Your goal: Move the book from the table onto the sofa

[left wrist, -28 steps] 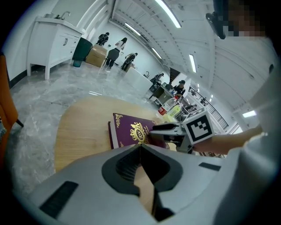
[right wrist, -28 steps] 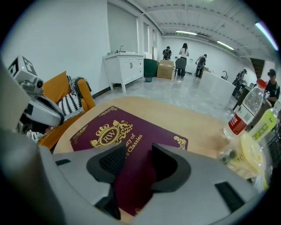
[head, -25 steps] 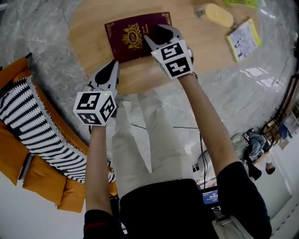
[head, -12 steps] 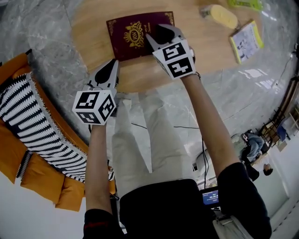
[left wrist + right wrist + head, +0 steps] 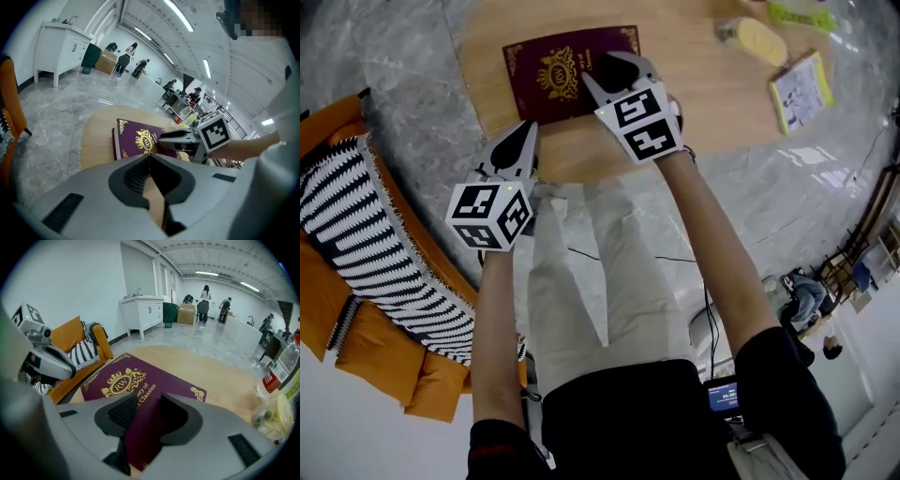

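A maroon book (image 5: 546, 80) with a gold crest lies on the round wooden table (image 5: 703, 103). My right gripper (image 5: 598, 70) is shut on its near right edge. Its jaws have just been closing, and in the right gripper view the book (image 5: 140, 380) runs between the pads of the right gripper (image 5: 146, 404). My left gripper (image 5: 528, 127) is shut on nothing and hangs over the table's near edge, apart from the book. In the left gripper view the shut left gripper (image 5: 150, 157) points at the book (image 5: 136, 138) and the right gripper (image 5: 164, 137). The orange sofa (image 5: 328, 309) stands at the left.
A black-and-white striped blanket (image 5: 366, 234) lies over the sofa. A yellow-edged booklet (image 5: 800, 89), a yellow thing (image 5: 753, 36) and a green item (image 5: 802, 16) sit on the table's right side. Bottles (image 5: 281, 371) stand at the table's far right. Grey marble floor surrounds the table.
The right gripper has closed onto the book and shifted left with it; the book has slid and turned slightly leftward. The left gripper has barely moved.
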Motion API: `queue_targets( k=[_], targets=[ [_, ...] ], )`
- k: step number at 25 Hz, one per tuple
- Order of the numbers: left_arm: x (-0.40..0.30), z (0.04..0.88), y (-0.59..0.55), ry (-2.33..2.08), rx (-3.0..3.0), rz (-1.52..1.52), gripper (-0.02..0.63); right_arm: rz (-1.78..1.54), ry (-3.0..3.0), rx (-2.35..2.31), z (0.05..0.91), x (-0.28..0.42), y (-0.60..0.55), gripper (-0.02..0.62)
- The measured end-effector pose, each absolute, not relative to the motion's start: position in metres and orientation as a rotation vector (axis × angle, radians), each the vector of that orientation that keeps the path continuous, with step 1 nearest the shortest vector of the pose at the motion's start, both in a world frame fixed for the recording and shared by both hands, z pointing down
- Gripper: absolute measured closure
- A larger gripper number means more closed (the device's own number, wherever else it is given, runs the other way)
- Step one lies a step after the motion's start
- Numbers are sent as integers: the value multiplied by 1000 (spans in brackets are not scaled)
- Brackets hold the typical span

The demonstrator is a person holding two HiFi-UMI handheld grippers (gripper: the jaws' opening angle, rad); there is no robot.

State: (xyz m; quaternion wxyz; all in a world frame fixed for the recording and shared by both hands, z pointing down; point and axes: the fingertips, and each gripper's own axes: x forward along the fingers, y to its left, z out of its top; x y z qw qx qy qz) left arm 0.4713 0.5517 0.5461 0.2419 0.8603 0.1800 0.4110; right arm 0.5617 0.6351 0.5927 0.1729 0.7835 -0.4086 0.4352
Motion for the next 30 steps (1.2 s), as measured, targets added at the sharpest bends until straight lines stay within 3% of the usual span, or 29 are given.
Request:
queue_targets(
  k=[30],
  targets=[
    [415, 580, 460, 230, 2259, 1066, 589, 1164, -1300, 2084, 594, 525, 545, 434]
  ],
)
